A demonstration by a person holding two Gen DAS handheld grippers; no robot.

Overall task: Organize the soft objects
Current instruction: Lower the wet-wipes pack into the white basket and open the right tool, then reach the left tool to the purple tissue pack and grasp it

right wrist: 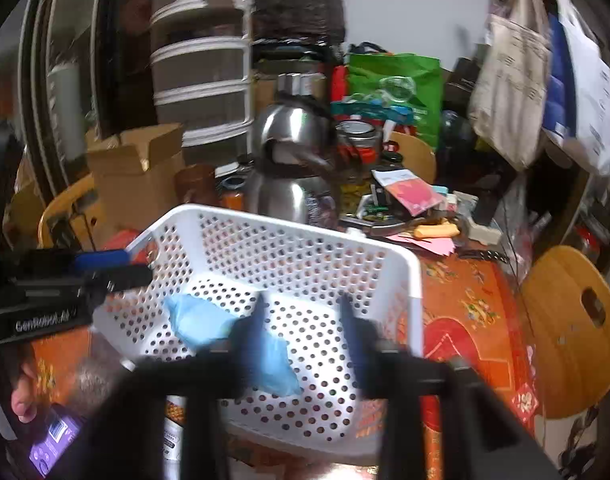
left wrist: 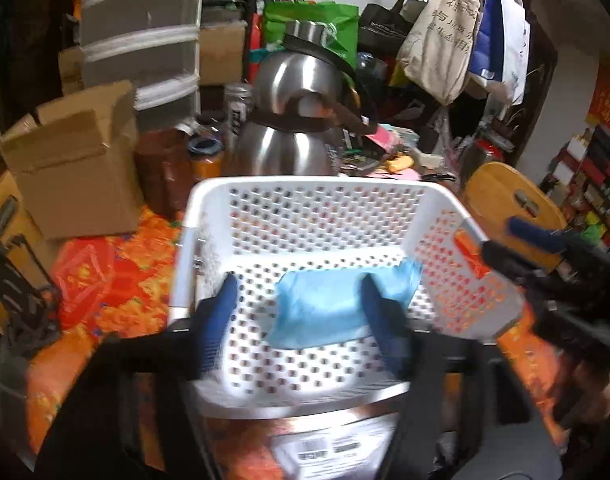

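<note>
A white perforated plastic basket (left wrist: 305, 184) stands on the orange patterned tablecloth; it also shows in the right wrist view (right wrist: 409, 264). A light blue soft cloth (left wrist: 325, 308) lies on the basket floor, and the right wrist view shows it too (right wrist: 201, 320). My left gripper (left wrist: 301, 320) is open and empty, its fingers hanging over the basket on either side of the cloth. My right gripper (right wrist: 305, 324) is open and empty above the basket, with the cloth just beside and under its left finger (right wrist: 253, 336). Each gripper shows at the edge of the other's view.
A steel kettle (left wrist: 293, 120) stands right behind the basket. A cardboard box (left wrist: 73, 168) and brown jars (left wrist: 165, 168) are at the left. Wooden chair backs (right wrist: 573, 328) stand at the right. Hanging bags (left wrist: 445, 40) and clutter fill the back.
</note>
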